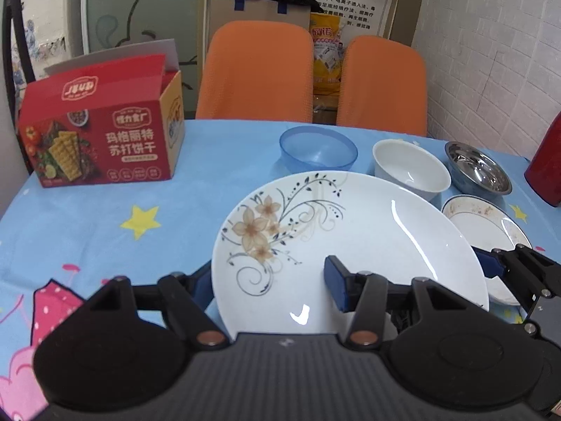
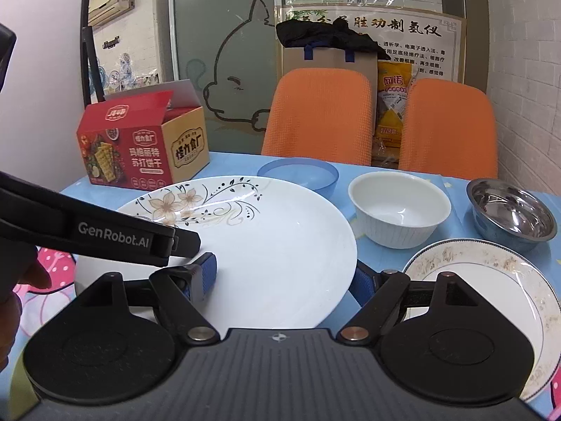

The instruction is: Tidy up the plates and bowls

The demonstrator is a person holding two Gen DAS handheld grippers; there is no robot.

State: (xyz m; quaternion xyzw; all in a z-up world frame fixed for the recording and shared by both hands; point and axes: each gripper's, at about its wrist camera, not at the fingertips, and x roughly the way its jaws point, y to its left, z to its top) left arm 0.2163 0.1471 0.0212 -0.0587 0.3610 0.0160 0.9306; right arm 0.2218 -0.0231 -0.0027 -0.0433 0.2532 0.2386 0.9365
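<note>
A large white plate with a brown flower print [image 1: 368,238] [image 2: 280,245] hangs tilted above the table, held from both sides. My left gripper [image 1: 268,284] is shut on its left rim, one blue pad [image 1: 336,287] inside the plate and the other under the edge. My right gripper [image 2: 284,277] is shut on the right rim, seen in the left wrist view as the right gripper [image 1: 491,263]. The left gripper [image 2: 182,242] reaches in from the left. Behind stand a blue bowl [image 1: 317,151] [image 2: 298,172], a white bowl [image 1: 410,168] [image 2: 399,210] and a steel bowl [image 1: 477,168] [image 2: 512,214].
A small stained plate with a blue rim line [image 1: 484,221] [image 2: 491,273] lies at the right on the blue tablecloth [image 1: 105,231]. A red cracker box [image 1: 101,133] [image 2: 140,147] stands at the far left, a red container [image 1: 547,168] at the right edge. Orange chairs [image 1: 256,70] back the table.
</note>
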